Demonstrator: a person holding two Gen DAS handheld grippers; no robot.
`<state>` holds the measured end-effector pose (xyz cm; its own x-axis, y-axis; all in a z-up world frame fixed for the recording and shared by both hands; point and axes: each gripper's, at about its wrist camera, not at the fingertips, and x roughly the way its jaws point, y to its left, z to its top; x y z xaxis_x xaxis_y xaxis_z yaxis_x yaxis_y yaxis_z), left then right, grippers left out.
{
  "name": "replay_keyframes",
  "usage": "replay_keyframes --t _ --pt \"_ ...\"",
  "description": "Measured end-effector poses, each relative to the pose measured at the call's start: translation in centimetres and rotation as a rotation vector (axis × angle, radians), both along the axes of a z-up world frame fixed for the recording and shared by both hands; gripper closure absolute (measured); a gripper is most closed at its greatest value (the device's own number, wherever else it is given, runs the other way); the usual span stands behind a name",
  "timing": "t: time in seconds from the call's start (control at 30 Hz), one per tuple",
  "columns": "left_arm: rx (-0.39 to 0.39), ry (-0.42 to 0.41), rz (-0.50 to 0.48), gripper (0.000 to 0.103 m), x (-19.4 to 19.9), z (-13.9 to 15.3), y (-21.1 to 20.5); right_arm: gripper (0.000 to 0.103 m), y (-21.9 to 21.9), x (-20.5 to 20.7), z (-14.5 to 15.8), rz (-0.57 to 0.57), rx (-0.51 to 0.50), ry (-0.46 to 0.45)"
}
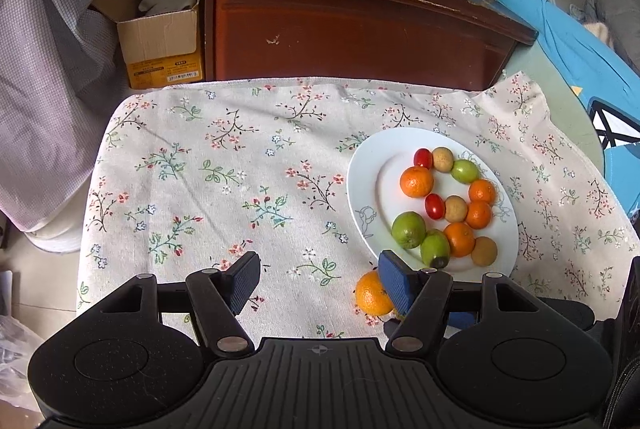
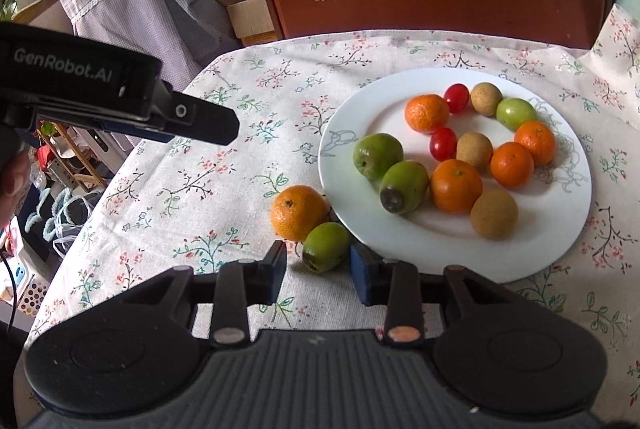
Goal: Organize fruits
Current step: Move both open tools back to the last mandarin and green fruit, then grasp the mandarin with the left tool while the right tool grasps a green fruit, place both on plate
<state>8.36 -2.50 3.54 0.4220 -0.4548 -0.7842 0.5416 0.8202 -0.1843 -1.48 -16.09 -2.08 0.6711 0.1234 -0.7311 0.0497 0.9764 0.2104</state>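
Right wrist view shows the right gripper [image 2: 318, 271] spread wide and empty, its fingers flanking a green fruit [image 2: 326, 246] on the cloth, just near-left of the white plate [image 2: 440, 249], with a loose orange [image 2: 299, 213] touching it. Close squarely on the green fruit without nudging the orange. The left gripper [image 1: 320, 279] hovers wide apart, holding nothing.

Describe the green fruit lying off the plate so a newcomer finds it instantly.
Find the white plate on the floral tablecloth. Just off its near-left rim two fruits lie on the cloth: an orange and, touching it, the green fruit. It is the only green one outside the plate.
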Motion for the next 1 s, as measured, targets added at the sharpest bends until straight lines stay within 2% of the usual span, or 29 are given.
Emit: replay_keyframes --t 0.03,0.27,0.37,0.6,1.0 --pt "0.002 0.003 -0.002 0.038 0.0 -0.2 0.0 0.078 0.0 0.0 0.1 0.003 -0.009 0.001" --pt "0.013 0.011 -0.045 0.038 -0.5 -1.2 -0.6 0.078 -0.8 -1.4 1.5 -0.004 0.027 0.023" --pt "0.020 0.012 -0.085 0.038 -1.0 -1.5 -1.1 0.078 -1.0 -2.5 2.6 -0.003 0.003 0.028" --pt "0.039 -0.018 -0.160 0.038 -2.3 -2.6 -2.8 0.078 -3.2 -3.9 4.5 -0.076 -0.005 0.010" --pt "0.071 -0.042 -0.209 0.043 -2.7 -4.9 -5.1 0.078 -6.8 -4.0 6.2 -0.191 0.090 -0.014"
